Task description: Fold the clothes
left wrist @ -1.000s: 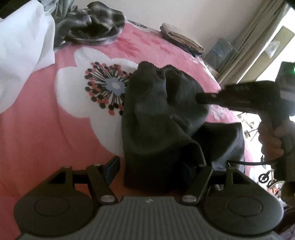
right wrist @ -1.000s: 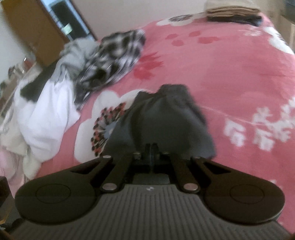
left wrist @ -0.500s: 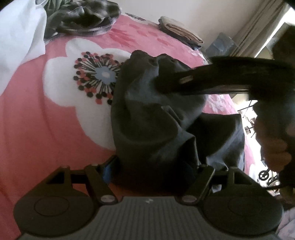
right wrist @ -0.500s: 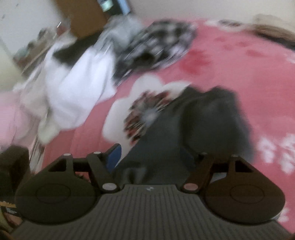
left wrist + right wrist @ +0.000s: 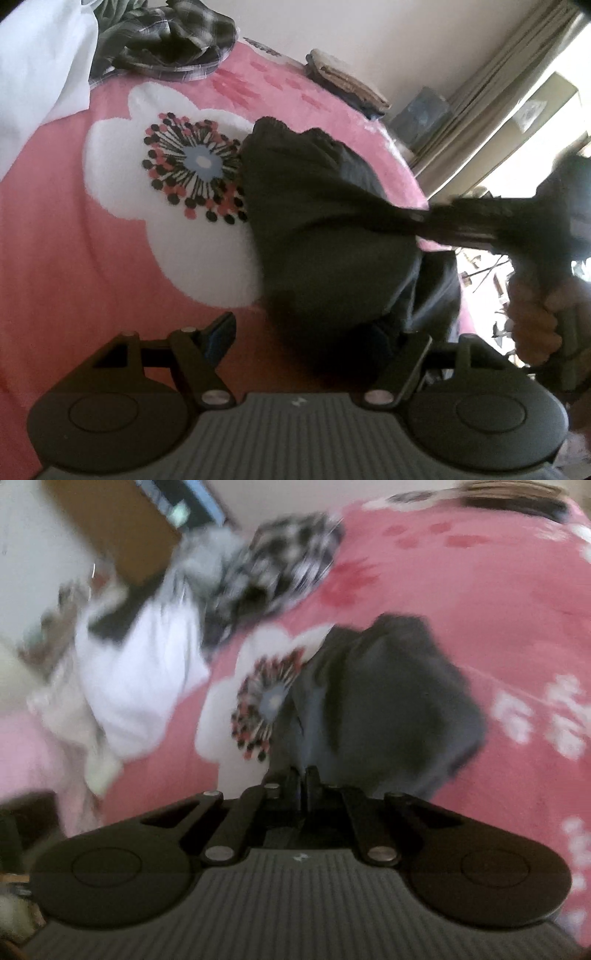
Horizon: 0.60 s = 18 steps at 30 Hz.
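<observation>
garment: dark, bunched on the pink bed, over its white flower print.
right claw: has just snapped closed, pinching a garment edge, likely to draw it flat.
left claw: jaws wide, garment between them, unpinched, probably ready to take an edge.

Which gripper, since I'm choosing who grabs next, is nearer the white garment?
Left. The left gripper has the dark garment between its open jaws, with the white garment up to its left. The right gripper, clamped on the dark garment, is farther right.
</observation>
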### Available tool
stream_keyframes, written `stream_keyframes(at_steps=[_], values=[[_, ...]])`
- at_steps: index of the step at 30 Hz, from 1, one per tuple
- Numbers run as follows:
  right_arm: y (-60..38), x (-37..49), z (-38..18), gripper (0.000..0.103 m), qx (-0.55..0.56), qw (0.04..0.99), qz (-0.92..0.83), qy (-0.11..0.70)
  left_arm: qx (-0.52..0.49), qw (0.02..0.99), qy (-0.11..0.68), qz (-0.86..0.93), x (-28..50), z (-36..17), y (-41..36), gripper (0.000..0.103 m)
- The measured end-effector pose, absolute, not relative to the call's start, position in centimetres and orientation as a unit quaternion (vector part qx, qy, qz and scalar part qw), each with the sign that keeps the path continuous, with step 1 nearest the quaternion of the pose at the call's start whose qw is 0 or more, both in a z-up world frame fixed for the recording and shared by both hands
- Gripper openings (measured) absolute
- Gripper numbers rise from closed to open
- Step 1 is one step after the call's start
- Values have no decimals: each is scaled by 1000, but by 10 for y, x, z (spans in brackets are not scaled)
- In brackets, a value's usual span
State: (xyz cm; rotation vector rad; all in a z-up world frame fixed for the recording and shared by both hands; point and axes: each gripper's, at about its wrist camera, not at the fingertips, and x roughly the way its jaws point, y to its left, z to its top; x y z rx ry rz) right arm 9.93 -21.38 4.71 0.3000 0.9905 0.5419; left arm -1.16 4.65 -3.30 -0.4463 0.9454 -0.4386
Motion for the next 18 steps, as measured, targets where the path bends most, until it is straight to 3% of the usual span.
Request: stream_keyframes(at_steps=[12,18], values=[[-344,57,43,0,323,844,108,415,-211,840,451,-216,-8,-33,45,76],[-360,42,41,0,372,830,148,389,-242,832,457,-203,1,-33,53,76]])
